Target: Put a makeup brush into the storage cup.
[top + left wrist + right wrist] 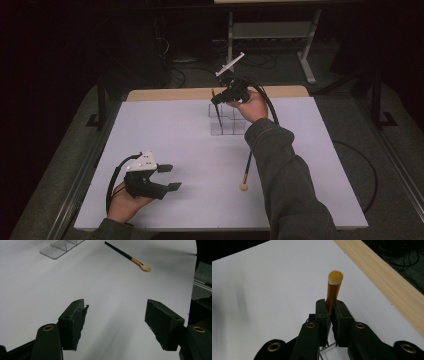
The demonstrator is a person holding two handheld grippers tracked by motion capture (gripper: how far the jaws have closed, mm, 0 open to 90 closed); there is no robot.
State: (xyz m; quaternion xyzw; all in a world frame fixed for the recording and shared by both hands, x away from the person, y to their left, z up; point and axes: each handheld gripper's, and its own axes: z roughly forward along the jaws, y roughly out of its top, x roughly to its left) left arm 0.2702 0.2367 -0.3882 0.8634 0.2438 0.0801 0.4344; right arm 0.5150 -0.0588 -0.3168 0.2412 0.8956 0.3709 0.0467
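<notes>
Right gripper (218, 100) is pinched tight on a makeup brush (333, 293), gold ferrule and pale bristle tip pointing up and out past the jaws in the right gripper view. In the high view its dark handle angles down into the clear acrylic organizer (227, 125) at the far middle of the table (165, 135).

Left gripper (170, 177) rests near the front left of the table, jaws spread wide with nothing between them.

A second makeup brush (247, 170) lies flat on the white surface, near the front and just left of the right sleeve (285, 175) (bristle end toward the person).

Risks, as judged:
- The organizer looks light and nothing holds it; a handle pushed against a divider could tip or slide it.
- The grip sits on a smooth round ferrule, so the brush could swivel or slip as it goes in.
- Which compartment the handle tip is in cannot be told, so it may catch on a rim.
- The right sleeve passes close to the lying brush and could roll it.

Room: wide bare table left of the organizer. The wooden back edge (387, 287) lies close behind it, so little margin that way.
</notes>
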